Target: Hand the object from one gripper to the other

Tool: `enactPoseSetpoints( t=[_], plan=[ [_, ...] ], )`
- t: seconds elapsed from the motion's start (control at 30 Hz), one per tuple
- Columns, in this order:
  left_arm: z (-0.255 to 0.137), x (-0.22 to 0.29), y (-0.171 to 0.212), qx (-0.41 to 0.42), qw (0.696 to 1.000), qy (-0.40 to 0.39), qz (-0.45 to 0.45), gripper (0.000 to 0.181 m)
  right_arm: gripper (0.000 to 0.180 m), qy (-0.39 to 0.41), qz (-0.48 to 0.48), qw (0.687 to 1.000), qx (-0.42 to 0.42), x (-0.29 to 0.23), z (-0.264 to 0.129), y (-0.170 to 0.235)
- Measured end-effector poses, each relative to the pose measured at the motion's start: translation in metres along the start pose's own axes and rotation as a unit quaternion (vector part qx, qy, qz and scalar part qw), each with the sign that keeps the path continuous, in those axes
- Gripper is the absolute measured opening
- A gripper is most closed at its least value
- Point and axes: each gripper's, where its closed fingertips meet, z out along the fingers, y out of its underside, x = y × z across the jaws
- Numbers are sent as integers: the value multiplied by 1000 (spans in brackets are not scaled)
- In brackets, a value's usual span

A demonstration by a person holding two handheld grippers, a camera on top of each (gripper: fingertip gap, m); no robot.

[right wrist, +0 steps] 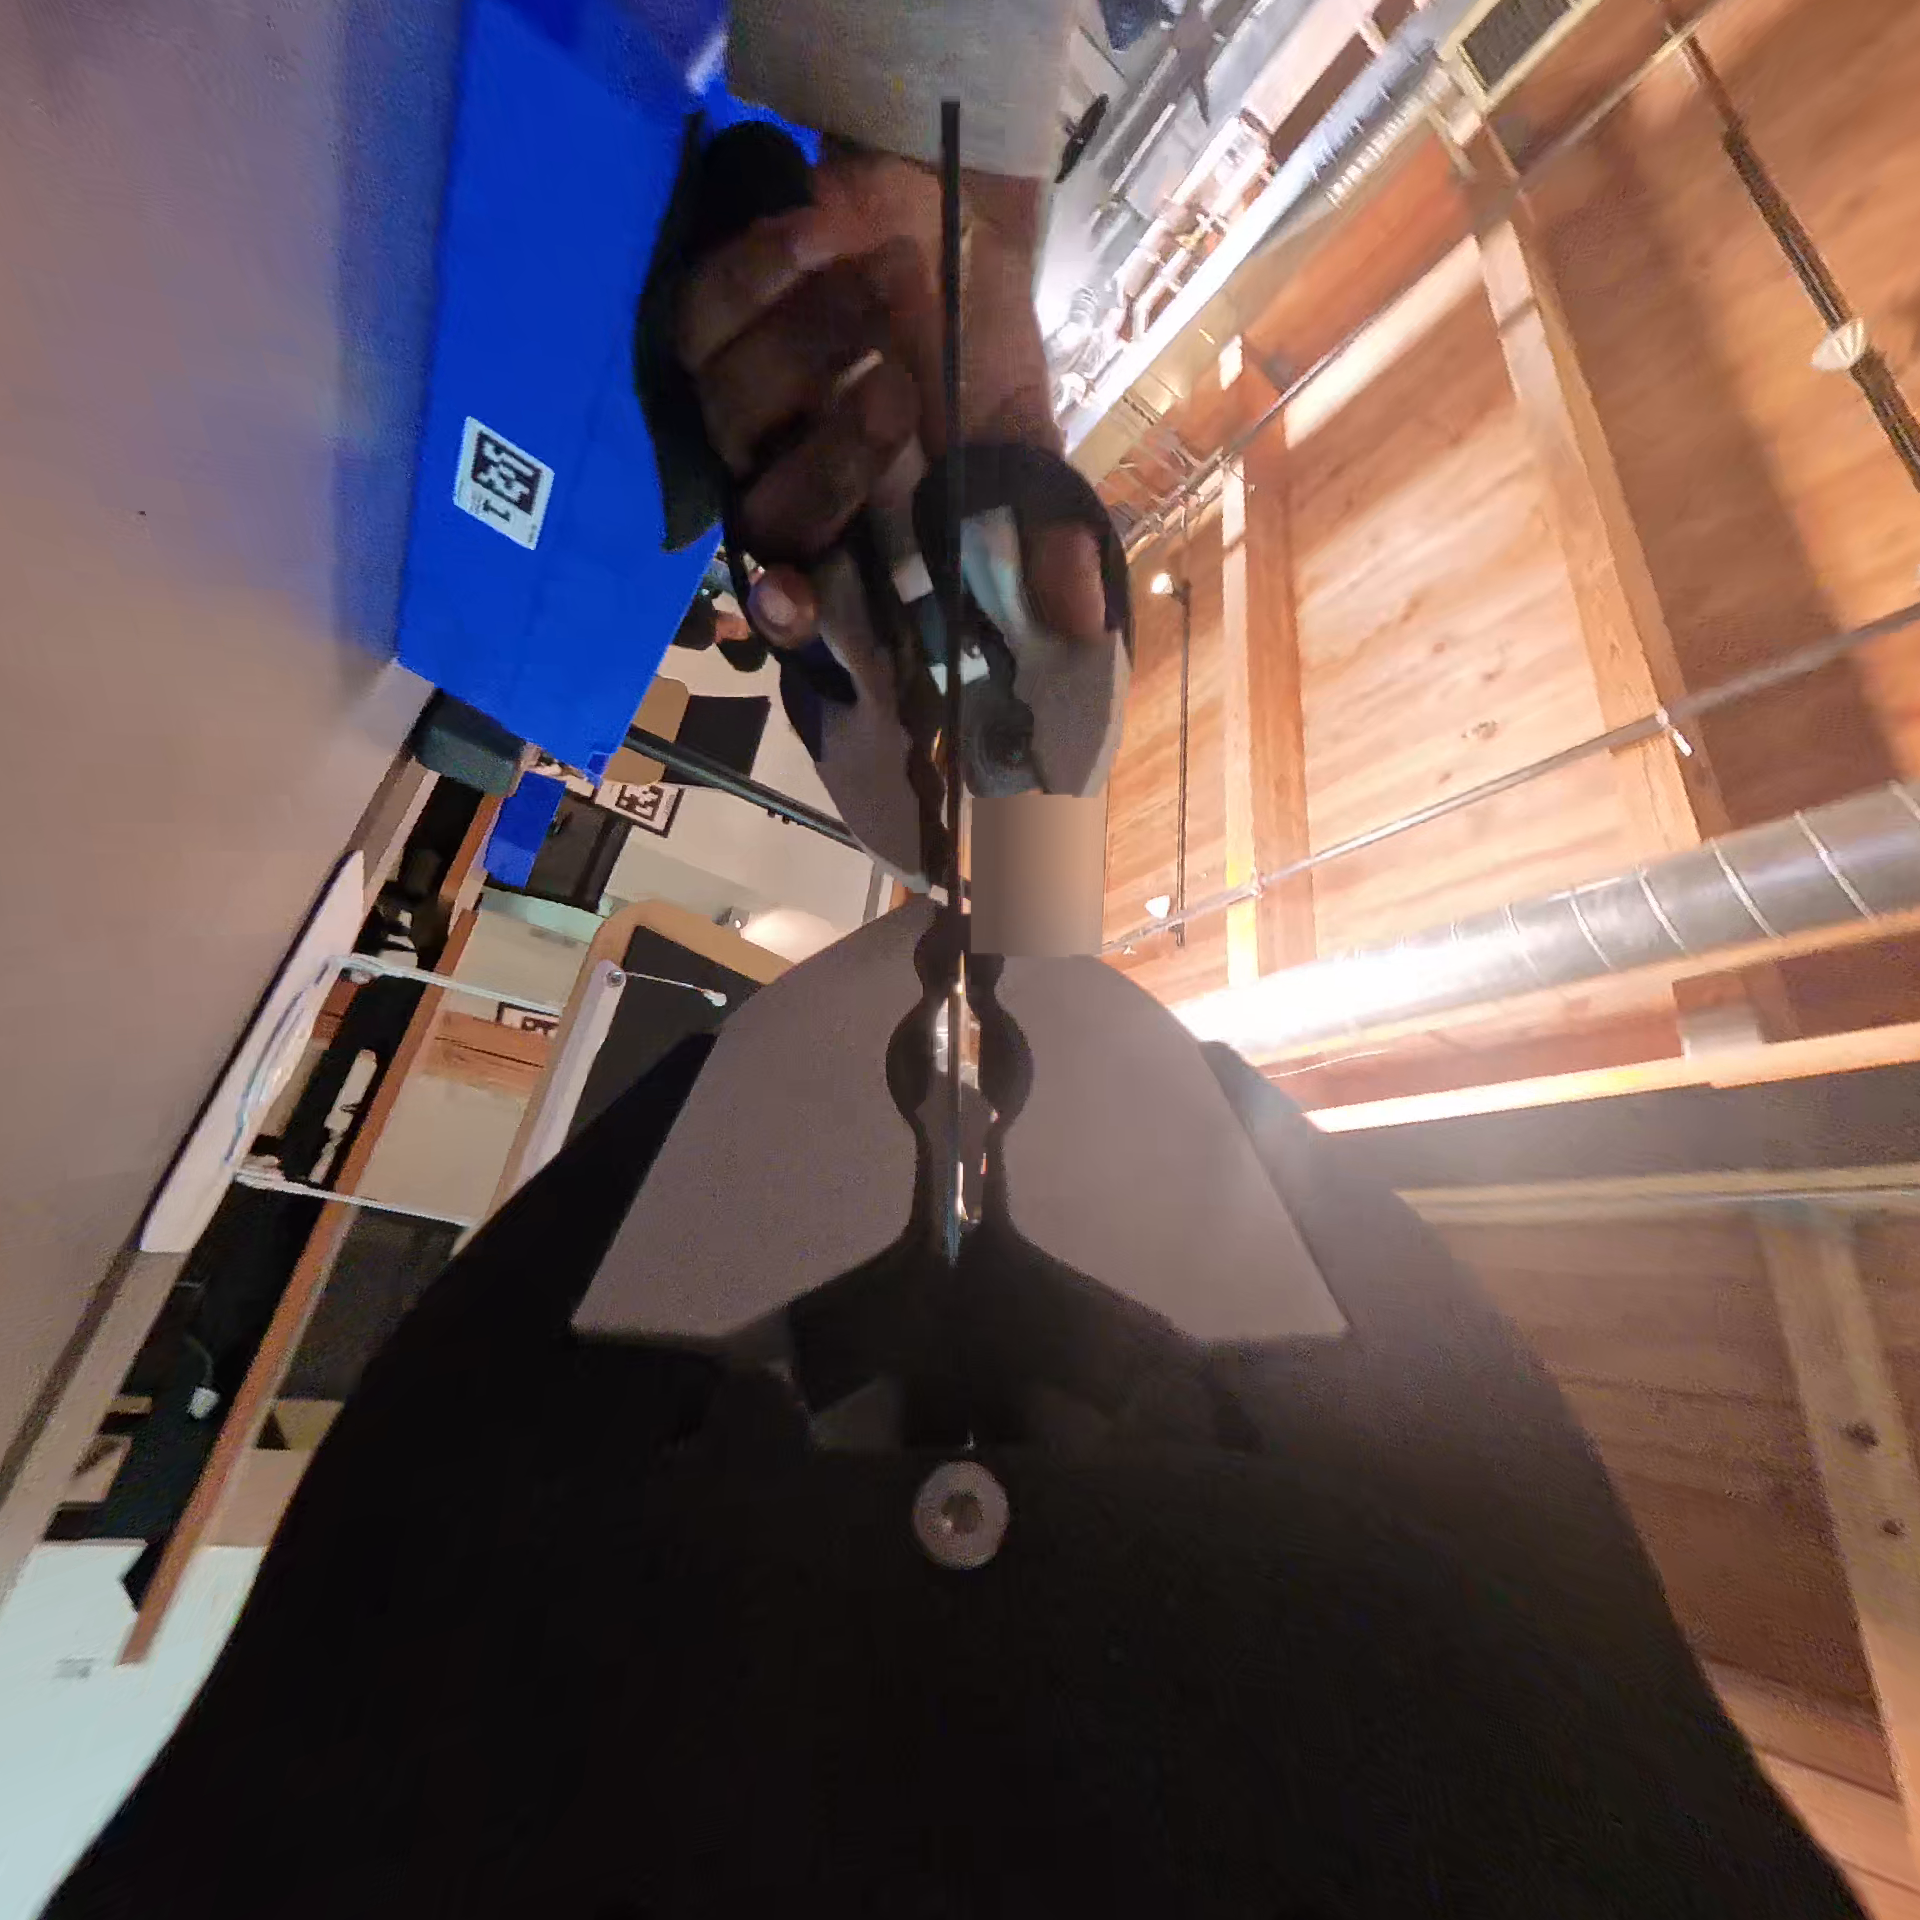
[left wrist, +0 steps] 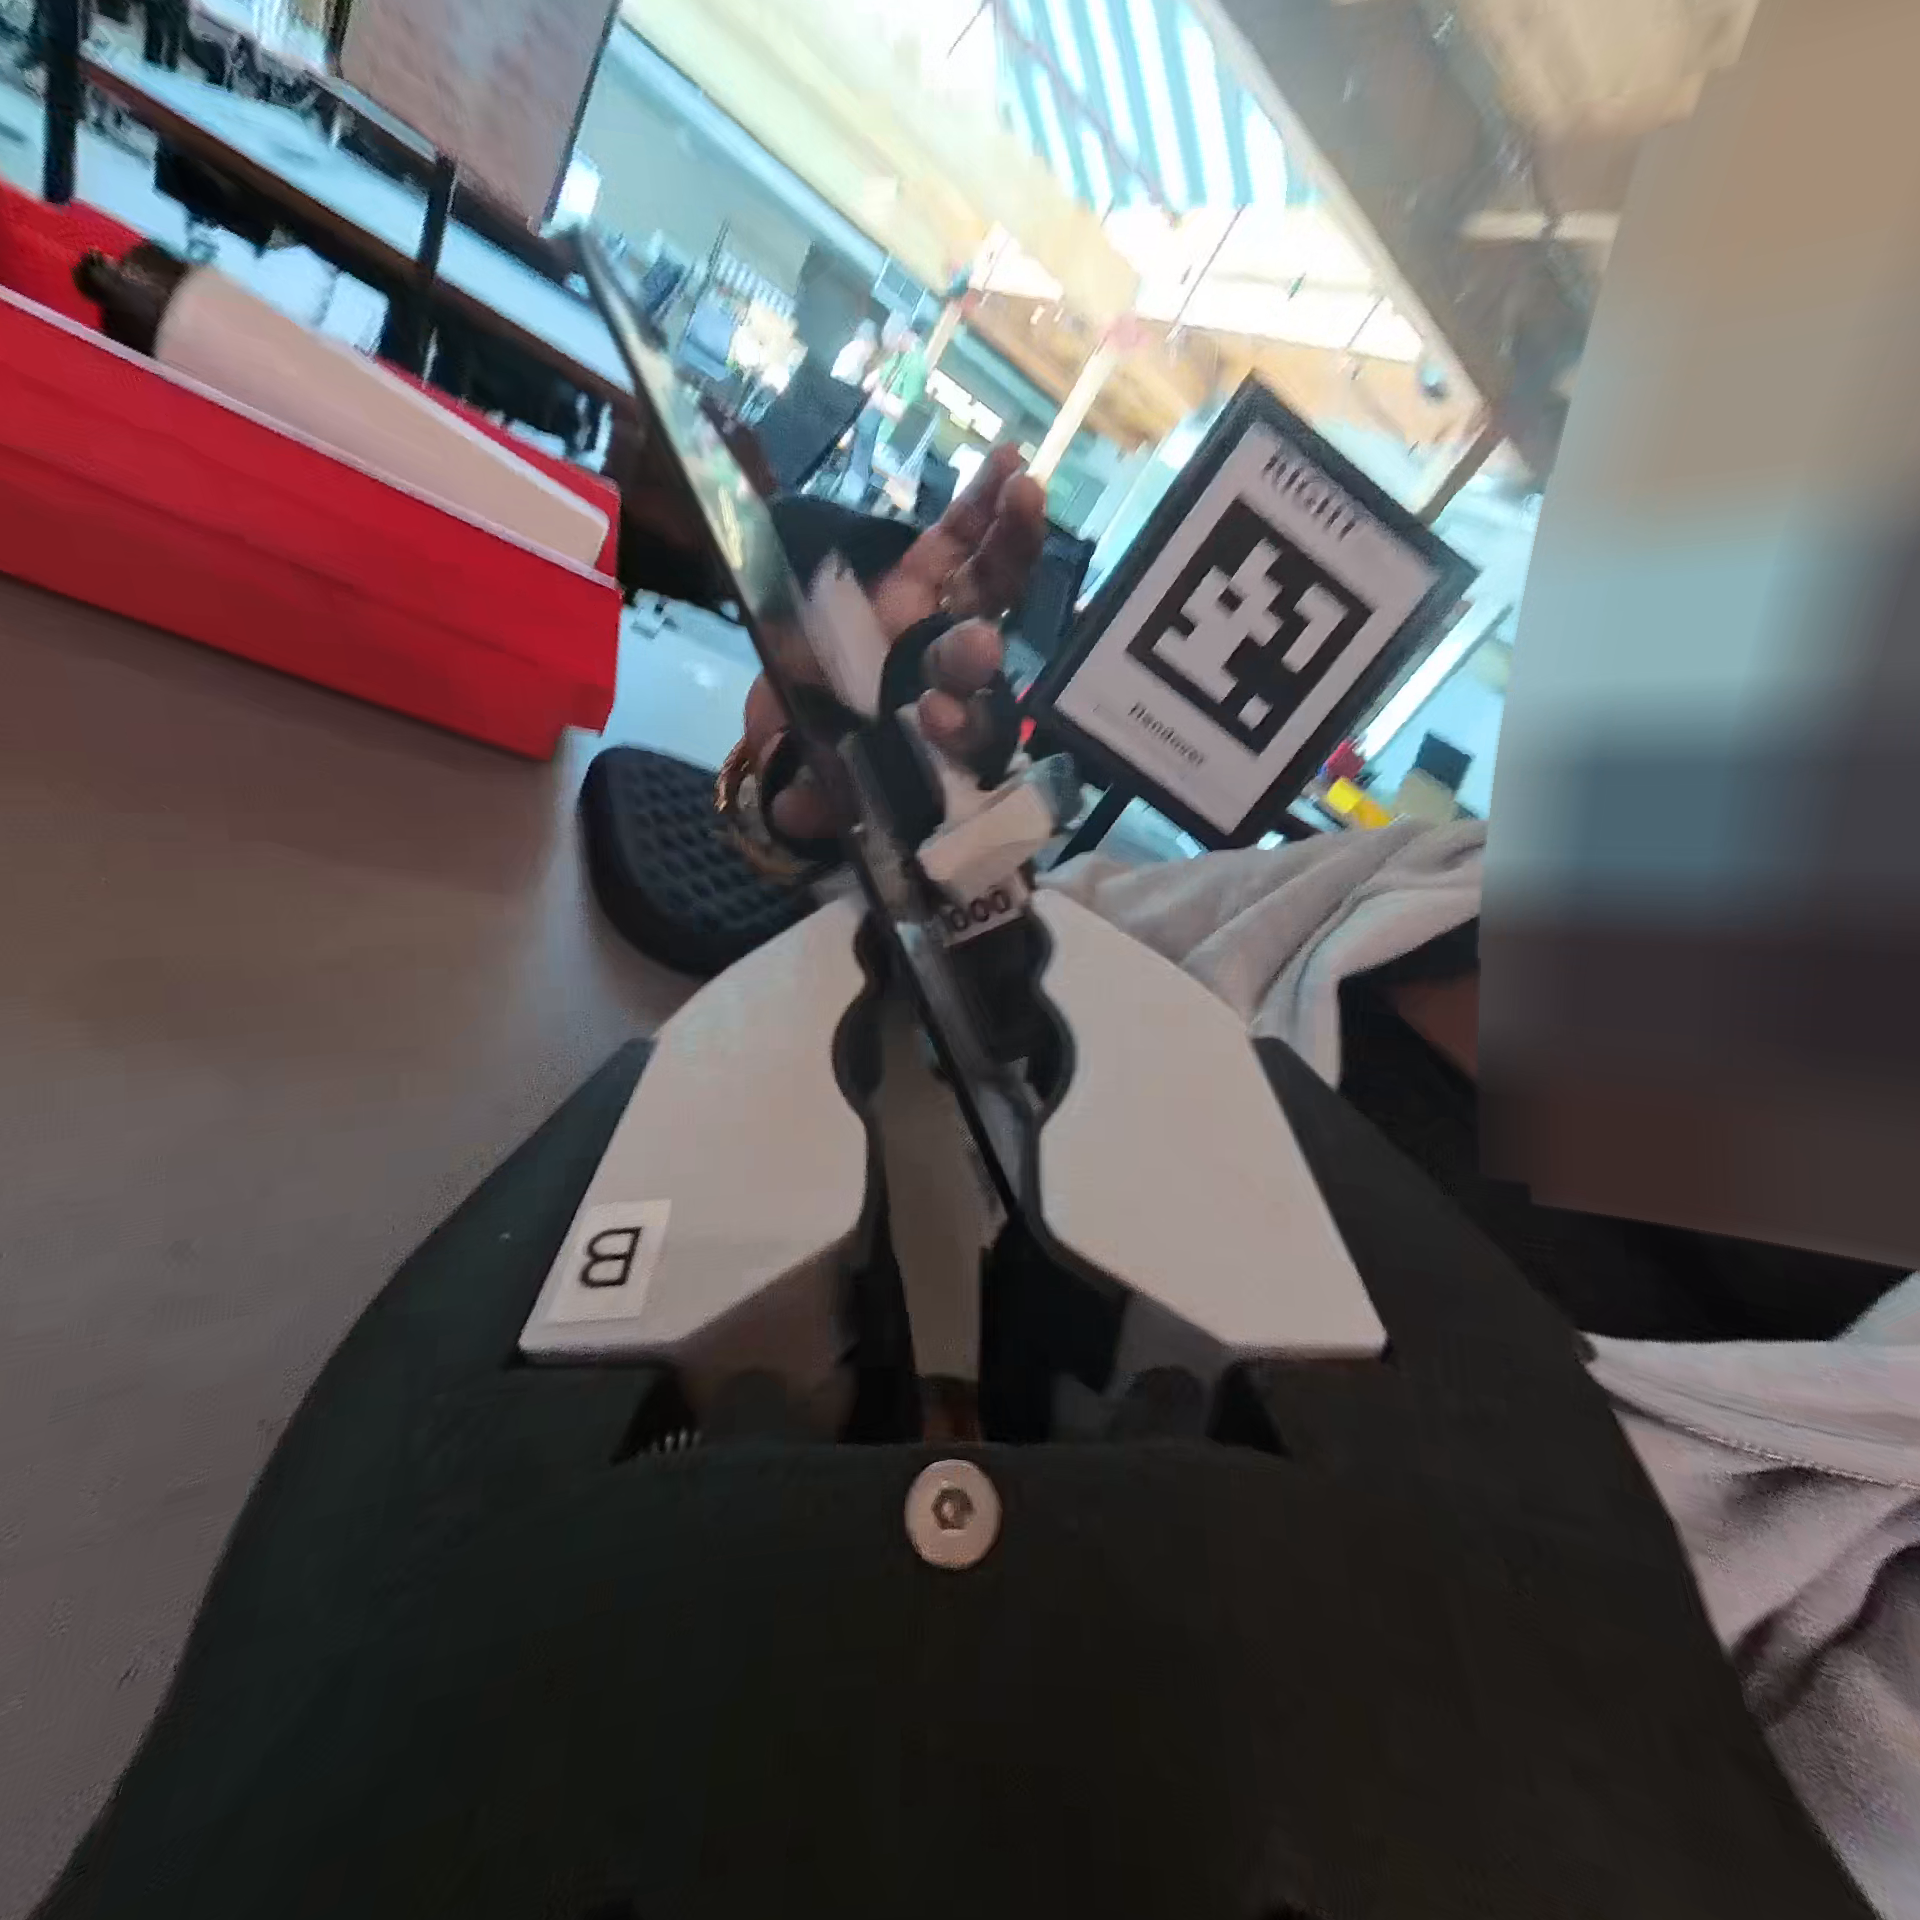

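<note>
Both claws, left claw point(left wrist: 951, 940) and right claw point(right wrist: 961, 971), clamp thin dark glossy plate point(left wrist: 717, 488).

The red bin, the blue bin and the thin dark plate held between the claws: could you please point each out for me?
red bin point(left wrist: 312, 582): left wrist view, its front wall.
blue bin point(right wrist: 540, 343): right wrist view, its side wall.
thin dark plate point(left wrist: 717, 488): left wrist view, its glossy face above the claw fingers.
</note>
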Motion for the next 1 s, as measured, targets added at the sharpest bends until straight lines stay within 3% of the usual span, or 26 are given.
enactPoseSetpoints(
  t=[0.03, 0.13, 0.2, 0.27, 0.3, 0.37, 0.43, 0.5, 0.53, 0.57, 0.63, 0.73, 0.87, 0.93, 1.0],
  plan=[
    [2, -5, 5, -16, 1000, -17, 6, 9, 8, -2, -11, 1000, 1, -2, 1, -3],
    [1, -5, 2, -7, 1000, -21, 16, 1, 25, 11, 16, 1000, -9, 2, 3, 0],
    [-4, -5, -10, 27, 997, -34, 60, 1, 57, 52, 122, 991, -28, 15, 3, 15],
    [-11, 2, -28, 86, 990, -33, 108, 1, 60, 86, 274, 957, -25, 27, -1, 33],
    [-16, 6, -38, 119, 983, -38, 137, 1, 61, 101, 362, 927, -10, 31, -3, 41],
    [-27, 7, -53, 174, 966, -66, 178, 1, 62, 137, 543, 827, 48, 41, -8, 54],
    [-34, 7, -62, 214, 951, -84, 207, 1, 61, 137, 713, 678, 112, 42, -6, 63],
    [-35, 5, -65, 235, 944, -89, 213, 0, 60, 83, 836, 520, 154, 30, 3, 60],
    [-32, 3, -63, 233, 946, -85, 207, 1, 58, 51, 873, 455, 167, 24, 8, 55],
    [-28, 2, -60, 223, 951, -80, 199, 1, 56, 25, 896, 407, 177, 19, 12, 49],
    [-19, -4, -52, 191, 959, -82, 190, 1, 50, 4, 915, 358, 185, 13, 16, 45],
    [-8, -10, -41, 152, 964, -93, 198, 1, 32, -5, 921, 341, 189, 10, 16, 43],
    [-3, -12, -37, 136, 965, -96, 201, 1, 2, -47, 910, 366, 188, 6, 16, 31],
    [-3, -12, -35, 127, 967, -97, 198, 3, 2, -49, 890, 417, 180, 6, 15, 29],
    [-7, -15, -39, 140, 966, -111, 186, 20, 2, -35, 848, 499, 173, 10, 11, 30]
  ],
)
